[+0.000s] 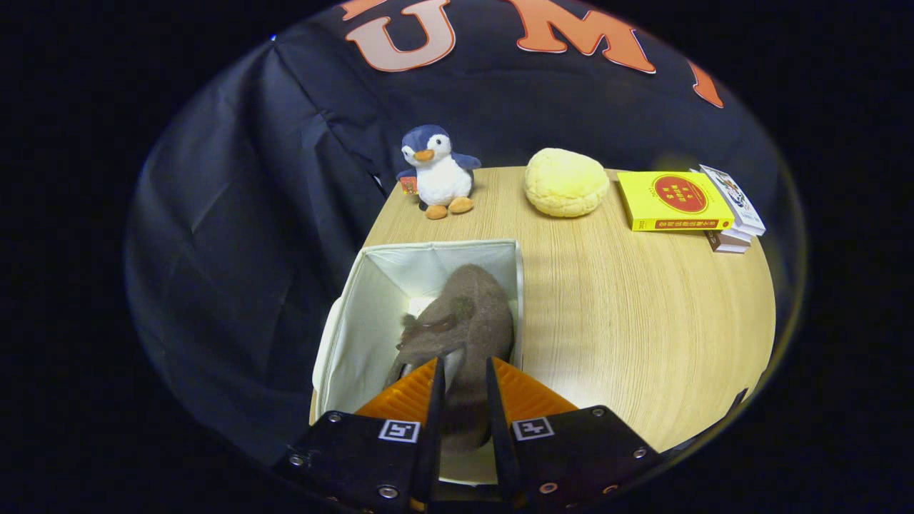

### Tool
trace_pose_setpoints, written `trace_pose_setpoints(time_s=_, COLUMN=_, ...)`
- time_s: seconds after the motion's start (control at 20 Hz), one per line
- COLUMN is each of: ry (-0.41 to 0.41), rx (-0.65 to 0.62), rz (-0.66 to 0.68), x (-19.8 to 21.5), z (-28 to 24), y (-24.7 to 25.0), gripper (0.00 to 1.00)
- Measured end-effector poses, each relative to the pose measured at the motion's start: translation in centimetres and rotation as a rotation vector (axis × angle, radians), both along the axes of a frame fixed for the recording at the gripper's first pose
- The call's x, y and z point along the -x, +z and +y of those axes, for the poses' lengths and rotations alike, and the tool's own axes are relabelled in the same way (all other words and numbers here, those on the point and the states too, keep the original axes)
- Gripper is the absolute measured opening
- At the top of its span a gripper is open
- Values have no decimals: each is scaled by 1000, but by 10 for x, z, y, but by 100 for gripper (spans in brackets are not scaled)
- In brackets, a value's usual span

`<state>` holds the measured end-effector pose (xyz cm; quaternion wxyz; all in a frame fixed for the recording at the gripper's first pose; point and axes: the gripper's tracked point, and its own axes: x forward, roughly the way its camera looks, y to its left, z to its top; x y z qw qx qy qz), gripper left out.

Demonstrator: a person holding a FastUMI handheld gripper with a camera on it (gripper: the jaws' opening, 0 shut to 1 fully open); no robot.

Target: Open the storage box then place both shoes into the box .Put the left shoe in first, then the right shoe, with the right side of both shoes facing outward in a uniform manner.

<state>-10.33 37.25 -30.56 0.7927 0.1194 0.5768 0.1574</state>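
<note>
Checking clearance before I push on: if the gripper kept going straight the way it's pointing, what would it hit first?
The gripper already clamps the brown shoe; straight on, that shoe would likely meet the storage box floor or far wall first.

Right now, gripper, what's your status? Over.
Gripper shut on brown shoe. Shoe hanging inside open white storage box. Nothing in the way.

Wooden table point(643, 321), storage box point(371, 300), plush penguin point(437, 171), yellow cushion point(565, 182), books point(685, 203)
</note>
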Motion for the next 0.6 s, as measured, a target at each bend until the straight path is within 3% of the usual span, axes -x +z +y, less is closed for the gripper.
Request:
trace_pose_setpoints(time_s=0.3, ry=-12, rx=-97, rz=-117, x=-19, z=-32, y=38, gripper=59)
trace_pose_setpoints(time_s=0.6, ry=-33, rx=-73, rz=-332, x=-47, z=-101, y=74, gripper=71)
